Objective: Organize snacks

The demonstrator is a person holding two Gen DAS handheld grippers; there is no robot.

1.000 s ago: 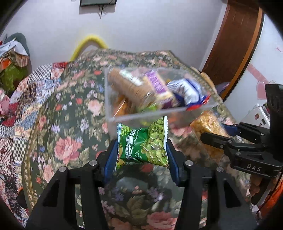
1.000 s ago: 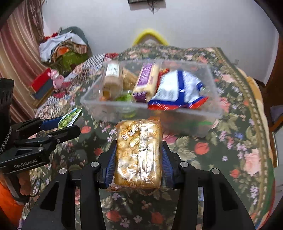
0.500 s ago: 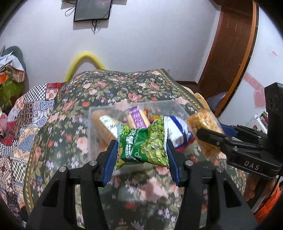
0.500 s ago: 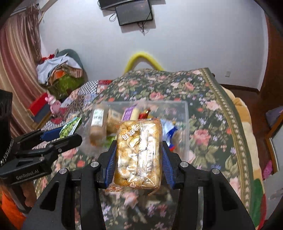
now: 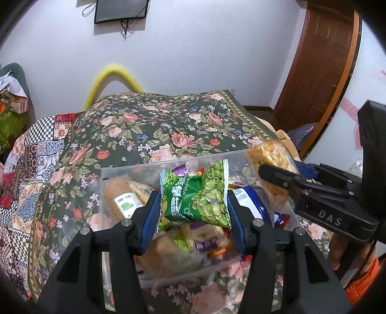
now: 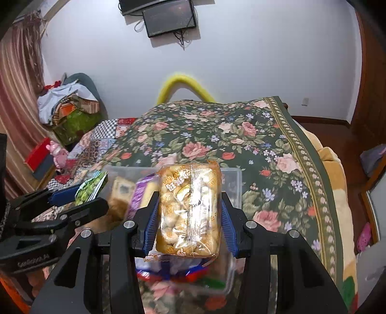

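Our left gripper (image 5: 194, 200) is clamped on a green pea snack packet (image 5: 196, 194), its blue pads pressing the packet's two sides, and we hold it in the air above the clear plastic bin (image 5: 125, 169). Our right gripper (image 6: 188, 212) is clenched on a golden puffed snack pack (image 6: 189, 209), held upright between its pads, also raised over the bin, near its right end. In the left wrist view the right gripper (image 5: 277, 171) shows at the right edge with that golden pack (image 5: 270, 166) in its jaws; in the right wrist view the left gripper (image 6: 79, 198) shows at the left with the green packet (image 6: 90, 187) pinched at its tip.

Below the two packets the bin holds other snacks: a biscuit roll (image 5: 120, 200) at the left, a purple-wrapped bar (image 6: 140, 193), and a blue and white bag (image 5: 251, 205) at the right. The bin rests on a flowered bedspread (image 5: 168, 125). Farther off a yellow padded hoop (image 5: 113, 82) stands against the white wall (image 5: 217, 48), with a dark screen (image 6: 168, 18) mounted above.
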